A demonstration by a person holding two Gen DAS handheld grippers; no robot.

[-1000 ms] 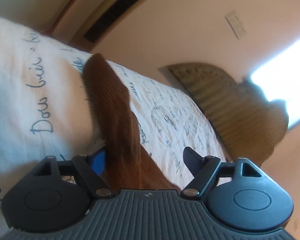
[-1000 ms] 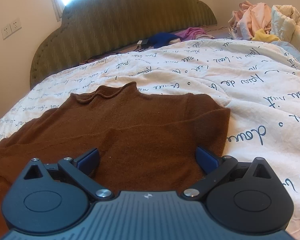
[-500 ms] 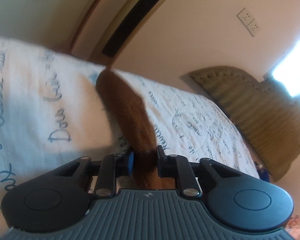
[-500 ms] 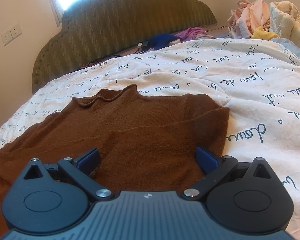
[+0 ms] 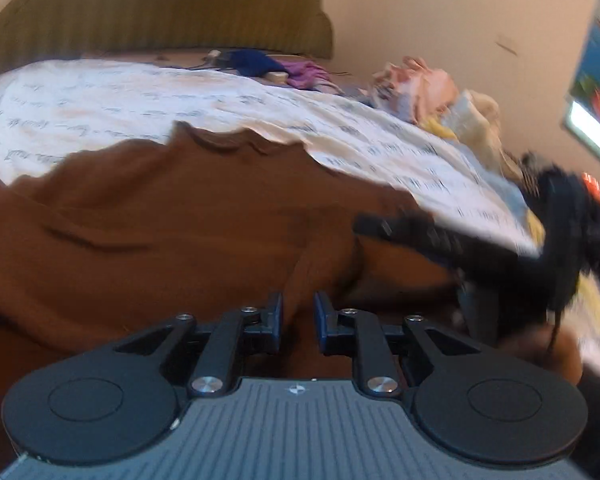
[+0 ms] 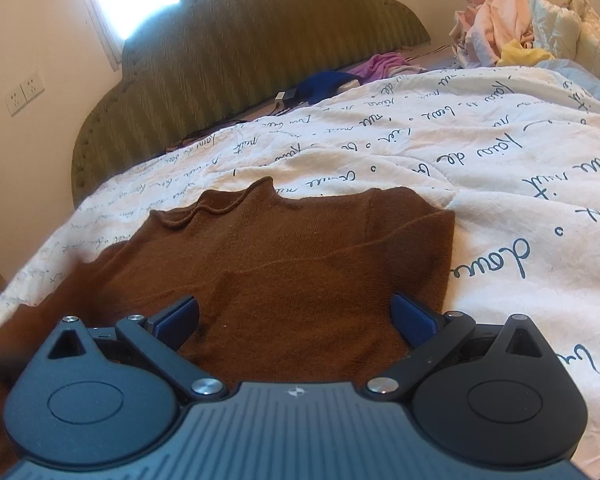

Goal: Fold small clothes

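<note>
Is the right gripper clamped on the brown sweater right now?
No. In the right wrist view the right gripper has its jaws spread wide, with the brown sweater lying flat on the white quilt between and beyond them.

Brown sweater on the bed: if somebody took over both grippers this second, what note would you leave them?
Left gripper: jaws narrow, just been opening; a sleeve fold lies between them, seemingly let go.
Right gripper: wide open, empty, over the sweater's lower part.
Brown sweater: flat on the bed cover, collar toward the headboard.
Done: sleeve drawn across the body.
Left: smooth it, then fold the body up.
</note>
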